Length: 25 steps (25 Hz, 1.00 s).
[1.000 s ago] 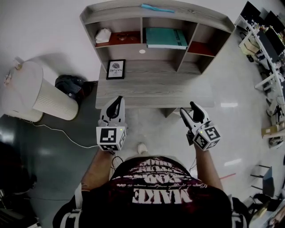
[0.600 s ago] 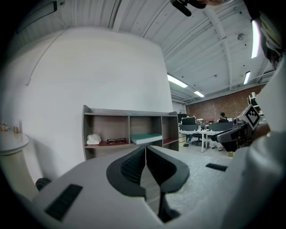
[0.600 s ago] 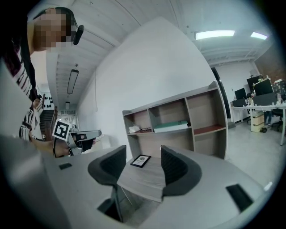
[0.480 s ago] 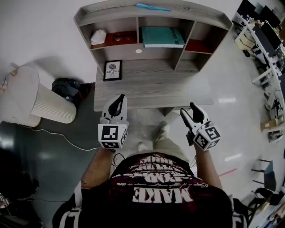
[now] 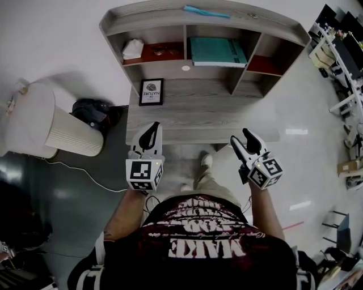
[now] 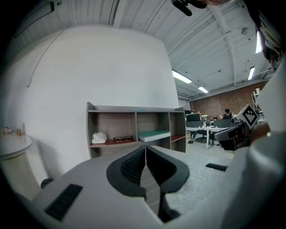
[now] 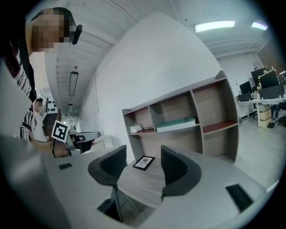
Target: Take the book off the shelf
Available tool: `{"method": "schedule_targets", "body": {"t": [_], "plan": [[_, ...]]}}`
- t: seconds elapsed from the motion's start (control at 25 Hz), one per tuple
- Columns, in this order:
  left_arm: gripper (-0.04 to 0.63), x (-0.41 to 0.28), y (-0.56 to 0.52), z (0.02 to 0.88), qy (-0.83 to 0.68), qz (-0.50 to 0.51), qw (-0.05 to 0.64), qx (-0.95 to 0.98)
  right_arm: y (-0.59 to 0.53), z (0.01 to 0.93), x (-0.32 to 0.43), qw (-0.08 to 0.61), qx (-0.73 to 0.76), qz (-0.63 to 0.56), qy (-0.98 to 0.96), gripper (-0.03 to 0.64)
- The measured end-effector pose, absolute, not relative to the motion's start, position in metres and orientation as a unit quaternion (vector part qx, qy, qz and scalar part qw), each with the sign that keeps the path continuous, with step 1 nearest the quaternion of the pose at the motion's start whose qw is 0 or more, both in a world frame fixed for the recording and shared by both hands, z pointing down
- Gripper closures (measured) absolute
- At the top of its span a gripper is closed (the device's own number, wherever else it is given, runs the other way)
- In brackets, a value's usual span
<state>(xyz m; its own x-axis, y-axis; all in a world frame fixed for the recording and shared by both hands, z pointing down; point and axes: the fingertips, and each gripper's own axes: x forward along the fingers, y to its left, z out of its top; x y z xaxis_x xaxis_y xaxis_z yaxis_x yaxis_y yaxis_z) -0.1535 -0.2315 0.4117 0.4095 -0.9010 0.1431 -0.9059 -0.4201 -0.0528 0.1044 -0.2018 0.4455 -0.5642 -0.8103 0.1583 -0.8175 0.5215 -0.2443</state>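
Observation:
A teal book (image 5: 218, 52) lies flat in the middle compartment of the grey shelf unit (image 5: 187, 76) on the desk; it also shows as the teal book (image 6: 153, 134) and the teal book (image 7: 175, 125) in the gripper views. My left gripper (image 5: 151, 131) hangs at the desk's near edge, left of centre, with its jaws shut and empty. My right gripper (image 5: 242, 140) hangs at the desk's near edge on the right, jaws open with nothing between them. Both are well short of the shelf.
A framed picture (image 5: 151, 92) lies on the desk (image 5: 198, 116) below the left compartment, which holds a white object (image 5: 133, 47) and glasses (image 5: 159, 50). A blue item (image 5: 206, 11) lies on the shelf top. A white bin (image 5: 39, 123) stands left; office desks (image 5: 340, 62) stand right.
The view has shifted slightly, and the person's foot has come forward under the desk edge. Both grippers keep almost the same place and the same jaw positions.

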Motion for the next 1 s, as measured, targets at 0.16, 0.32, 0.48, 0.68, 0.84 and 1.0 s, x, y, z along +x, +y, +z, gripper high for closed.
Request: {"method": "schedule_targets", "body": {"t": [0.16,0.32,0.48,0.68,0.84,1.0], "plan": [[0.583,-0.155,-0.251,0.415,-0.540,0.081,0.020,0.837,-0.223,0.452,0.102,0.013,0.458,0.160,-0.874,0.379],[0.583,-0.150,-0.276,0.416,-0.541,0.083,0.019,0.836,-0.248,0.456,0.104,0.015,0.452,0.168,-0.876,0.380],[0.583,-0.137,-0.300,0.417,-0.535,0.084,0.022,0.840,-0.276,0.454,0.113,0.010,0.450,0.169,-0.877,0.380],[0.582,-0.123,-0.334,0.418,-0.529,0.086,0.029,0.844,-0.311,0.454,0.128,0.002,0.454,0.179,-0.873,0.387],[0.583,-0.113,-0.363,0.418,-0.527,0.089,0.030,0.844,-0.338,0.460,0.138,0.000,0.452,0.194,-0.871,0.388],[0.583,-0.097,-0.387,0.425,-0.520,0.099,0.033,0.848,-0.364,0.463,0.153,-0.009,0.459,0.201,-0.866,0.390]]}}
